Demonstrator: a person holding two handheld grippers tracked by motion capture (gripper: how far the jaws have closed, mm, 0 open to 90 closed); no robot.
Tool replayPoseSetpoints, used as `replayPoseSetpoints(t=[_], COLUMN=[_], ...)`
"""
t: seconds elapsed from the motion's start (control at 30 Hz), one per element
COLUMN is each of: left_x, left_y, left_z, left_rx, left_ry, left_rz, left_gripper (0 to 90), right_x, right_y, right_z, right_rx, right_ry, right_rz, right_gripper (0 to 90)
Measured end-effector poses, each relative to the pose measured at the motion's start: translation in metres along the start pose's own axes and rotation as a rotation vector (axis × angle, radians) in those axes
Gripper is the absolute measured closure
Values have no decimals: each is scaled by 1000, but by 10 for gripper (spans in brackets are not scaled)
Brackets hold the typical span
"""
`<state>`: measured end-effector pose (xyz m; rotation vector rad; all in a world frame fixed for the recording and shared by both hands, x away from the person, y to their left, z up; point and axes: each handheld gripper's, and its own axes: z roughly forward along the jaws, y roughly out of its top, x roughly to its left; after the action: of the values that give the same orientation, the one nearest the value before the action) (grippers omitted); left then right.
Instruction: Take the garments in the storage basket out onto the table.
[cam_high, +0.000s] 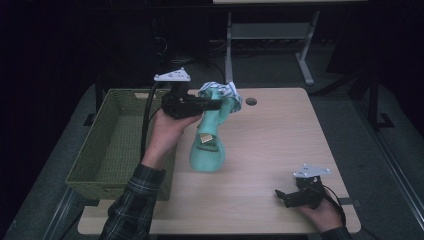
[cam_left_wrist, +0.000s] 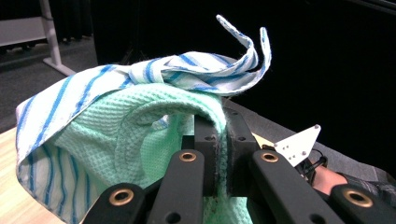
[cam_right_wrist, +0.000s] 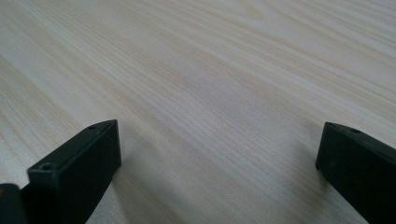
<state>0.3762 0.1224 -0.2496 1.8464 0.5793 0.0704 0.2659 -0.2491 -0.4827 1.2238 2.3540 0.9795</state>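
Left tool (cam_high: 216, 105) pinching the green towel (cam_high: 207, 150) and striped cloth (cam_high: 220, 90), right tool (cam_right_wrist: 219, 158) spread idle on the surface (cam_high: 280, 145); swing toward nine o'clock, clear the basket (cam_high: 117, 135) rim.

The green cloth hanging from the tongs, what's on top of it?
A blue-striped white cloth drapes over the green cloth where the left tongs pinch both. A tan label shows lower down. Whatever lies inside the folds is covered.

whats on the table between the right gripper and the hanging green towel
Nothing: in the high view, bare wood lies between the right gripper and the green towel.
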Motion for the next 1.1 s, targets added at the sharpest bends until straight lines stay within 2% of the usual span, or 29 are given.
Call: replayPoseSetpoints(t=[0.37, 0.53, 0.87, 1.1], left_x=[-4, -2, -5, -3], left_y=[-11, -22, -38, -56], left_z=[33, 47, 76, 99], left_rx=[4, 10, 44, 90], left_ry=[-5, -7, -34, -44], left_rz=[7, -13, -31, -48], left_gripper=[856, 856, 856, 855], right_x=[0, 0, 0, 0], right_y=[0, 0, 0, 0], right_z=[0, 0, 0, 0], right_rx=[-1, -2, -1, -1], right_ry=[-1, -1, -1, -1], right_rz=[-3, -2, -5, -4], right_gripper=[0, 0, 0, 0])
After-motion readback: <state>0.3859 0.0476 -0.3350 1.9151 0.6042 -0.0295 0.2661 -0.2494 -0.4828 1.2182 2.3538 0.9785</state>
